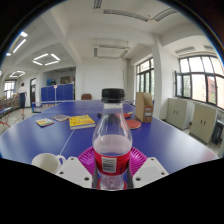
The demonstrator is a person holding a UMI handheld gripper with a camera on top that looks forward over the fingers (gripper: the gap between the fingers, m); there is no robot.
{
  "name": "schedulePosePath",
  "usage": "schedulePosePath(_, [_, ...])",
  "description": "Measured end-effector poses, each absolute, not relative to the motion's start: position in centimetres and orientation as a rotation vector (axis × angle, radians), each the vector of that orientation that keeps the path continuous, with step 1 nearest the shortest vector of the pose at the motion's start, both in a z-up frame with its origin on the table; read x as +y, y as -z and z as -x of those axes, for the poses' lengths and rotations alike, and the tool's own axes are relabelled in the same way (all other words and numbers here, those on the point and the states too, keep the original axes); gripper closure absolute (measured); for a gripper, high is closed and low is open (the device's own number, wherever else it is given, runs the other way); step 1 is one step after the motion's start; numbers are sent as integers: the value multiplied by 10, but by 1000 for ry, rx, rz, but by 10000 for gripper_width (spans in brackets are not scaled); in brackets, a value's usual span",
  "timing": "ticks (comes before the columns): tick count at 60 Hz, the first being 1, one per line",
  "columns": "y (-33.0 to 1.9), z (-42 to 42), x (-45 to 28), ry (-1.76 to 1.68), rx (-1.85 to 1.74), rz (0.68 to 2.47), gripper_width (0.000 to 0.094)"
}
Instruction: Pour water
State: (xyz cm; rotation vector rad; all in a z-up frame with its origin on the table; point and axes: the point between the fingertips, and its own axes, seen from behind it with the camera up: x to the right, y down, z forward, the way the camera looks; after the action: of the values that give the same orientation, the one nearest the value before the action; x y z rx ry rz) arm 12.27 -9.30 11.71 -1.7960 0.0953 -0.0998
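Your tool (112, 172) pinches a clear plastic bottle (112, 140) with a black cap (113, 96) and a red label; both pink pads (88, 158) press its lower body. The bottle stands upright between the fingers, over the blue tabletop (170, 140). A white cup (46, 161) sits just beside your left finger. Beyond lie a yellow book (82, 121) and other papers.
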Motion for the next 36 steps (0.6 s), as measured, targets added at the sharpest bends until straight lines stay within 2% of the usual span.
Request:
schedulePosePath(6, [-106, -124, -90, 111, 84, 1812, 368])
schedulePosePath(10, [-92, -125, -95, 121, 88, 1898, 63])
schedulePosePath(12, [-91, -127, -97, 129, 95, 1910, 108])
schedulePosePath(23, [-113, -132, -141, 163, 174, 1955, 71])
schedulePosePath(36, [-170, -118, -243, 230, 183, 1984, 86])
